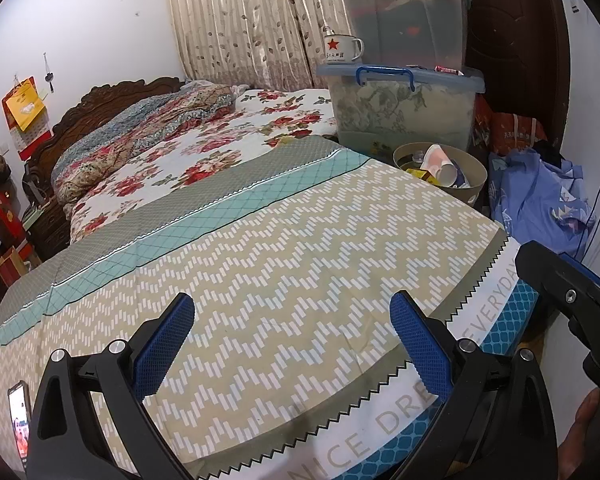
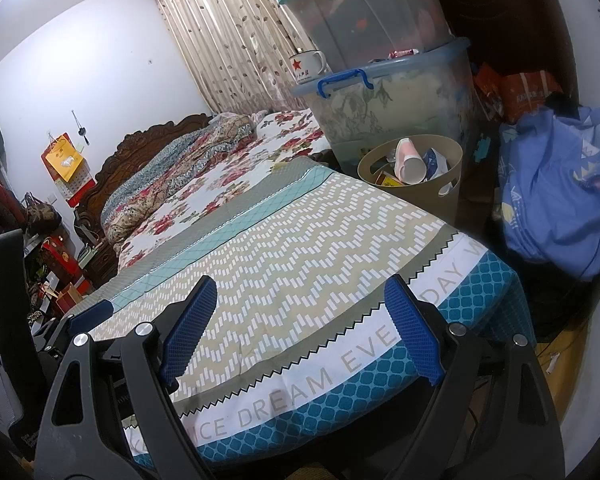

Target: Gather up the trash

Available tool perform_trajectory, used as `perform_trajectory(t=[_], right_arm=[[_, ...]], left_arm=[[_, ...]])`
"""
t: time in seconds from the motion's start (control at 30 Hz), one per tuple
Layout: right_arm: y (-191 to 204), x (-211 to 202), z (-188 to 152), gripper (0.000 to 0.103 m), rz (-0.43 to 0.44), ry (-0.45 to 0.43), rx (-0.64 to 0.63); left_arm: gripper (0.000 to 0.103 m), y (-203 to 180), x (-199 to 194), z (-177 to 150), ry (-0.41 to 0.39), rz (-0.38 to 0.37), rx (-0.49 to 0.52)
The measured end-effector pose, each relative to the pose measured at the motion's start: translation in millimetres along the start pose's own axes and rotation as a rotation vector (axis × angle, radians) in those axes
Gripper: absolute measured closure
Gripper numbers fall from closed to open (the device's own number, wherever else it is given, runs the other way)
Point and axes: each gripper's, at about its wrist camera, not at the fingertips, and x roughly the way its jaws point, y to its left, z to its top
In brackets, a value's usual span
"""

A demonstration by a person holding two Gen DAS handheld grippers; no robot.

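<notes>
My left tool (image 1: 292,344) hangs over the foot of the bed (image 1: 284,240), jaws spread wide with nothing between them. My right tool (image 2: 300,324) hangs over the same end of the bed, equally wide apart and empty. The trash sits in the beige waste bin (image 2: 448,196) just beyond the bed's far corner: a pink-and-white paper cup (image 2: 410,164) lies tilted on top, beside crumpled wrappers (image 2: 434,162) and a yellow box (image 2: 388,179). Behind the bin stand stacked storage tubs (image 2: 384,108), an enamel mug (image 2: 306,65) on the lower lid. A phone (image 1: 19,416) lies on the bed beside my left tool.
</notes>
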Motion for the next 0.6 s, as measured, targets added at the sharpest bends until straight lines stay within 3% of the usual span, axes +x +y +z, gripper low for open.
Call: perform_trajectory(t=[0.6], right_arm=[[-0.2, -0.1, 0.3, 0.017, 0.000, 0.001, 0.001]], left_arm=[[0.009, 1.6, 0.4, -3.5, 0.006, -0.009, 0.030]])
